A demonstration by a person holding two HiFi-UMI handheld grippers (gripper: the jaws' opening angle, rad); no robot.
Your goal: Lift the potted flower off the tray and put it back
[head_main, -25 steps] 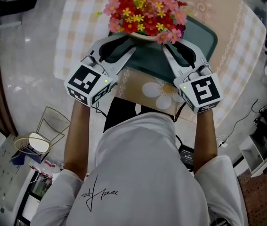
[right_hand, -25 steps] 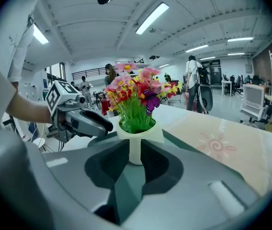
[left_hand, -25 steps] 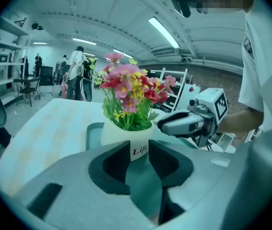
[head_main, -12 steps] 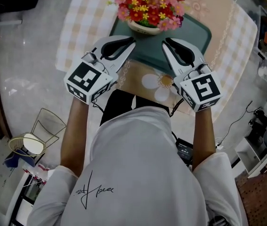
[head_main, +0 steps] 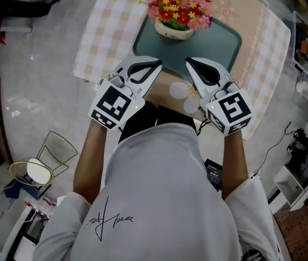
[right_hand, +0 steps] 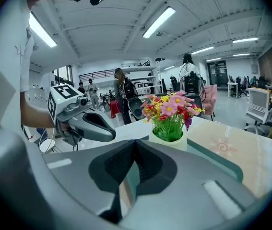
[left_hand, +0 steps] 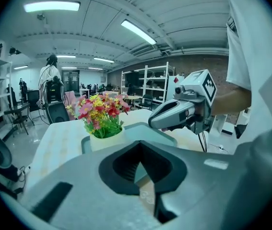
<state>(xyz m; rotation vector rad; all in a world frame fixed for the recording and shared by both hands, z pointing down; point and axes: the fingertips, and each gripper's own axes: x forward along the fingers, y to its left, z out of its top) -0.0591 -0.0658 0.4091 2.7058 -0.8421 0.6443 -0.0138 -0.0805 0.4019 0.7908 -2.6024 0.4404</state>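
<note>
The potted flower, pink, red and yellow blooms in a cream pot, stands upright on the dark green tray on the table. Both grippers hang side by side short of the tray's near edge, apart from the pot. My left gripper and my right gripper have just been closing, with nothing between the jaws, and both are shut. The left gripper view shows the flower, the tray and the right gripper. The right gripper view shows the flower and the left gripper.
A checked cloth covers the table, with a daisy print at the near edge under the grippers. A wire bin stands on the floor at lower left. Shelving and standing people fill the room behind.
Both grippers have drawn back from either side of the pot toward the person and risen, and their jaws have closed empty. The pot stays on the tray.
</note>
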